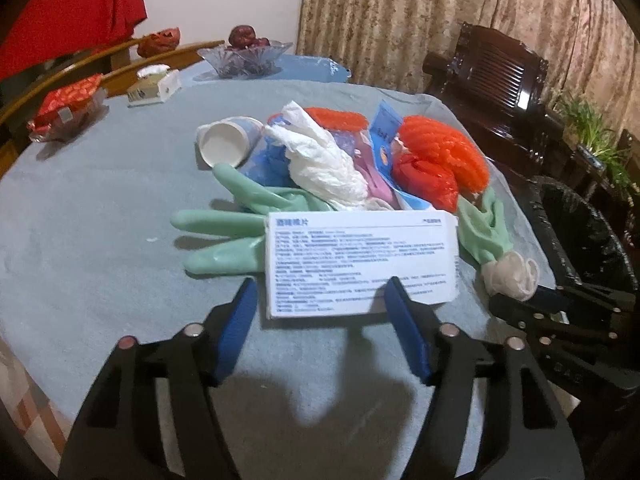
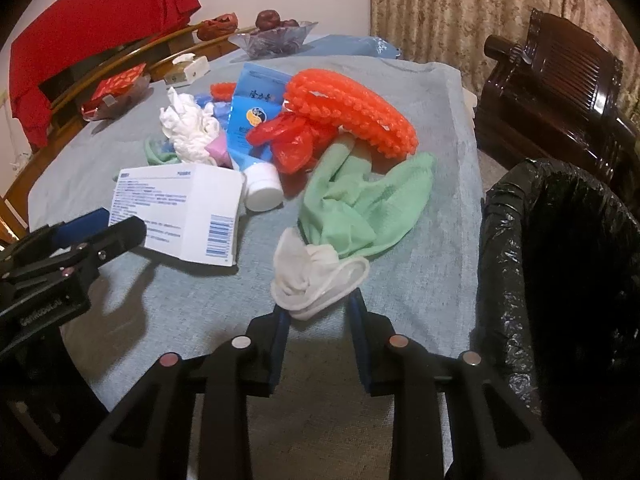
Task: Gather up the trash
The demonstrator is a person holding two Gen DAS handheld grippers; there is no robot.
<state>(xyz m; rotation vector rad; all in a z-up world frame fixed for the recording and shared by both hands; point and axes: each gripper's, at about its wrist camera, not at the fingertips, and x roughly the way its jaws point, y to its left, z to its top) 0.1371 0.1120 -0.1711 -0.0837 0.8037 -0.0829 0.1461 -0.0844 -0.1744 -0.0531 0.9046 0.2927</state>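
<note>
A pile of trash lies on the blue-grey tablecloth: a white printed box, green rubber gloves, crumpled white tissue, an orange foam net, a red bag, a blue tube and a paper cup. My left gripper is open, its fingers either side of the box's near edge. My right gripper is closed on the white cuff of a green glove. A bin lined with a black bag stands at the table's right.
A tissue box, a glass fruit bowl and a red-wrapped tray sit at the table's far side. A dark wooden chair stands beyond the bin. Curtains hang behind.
</note>
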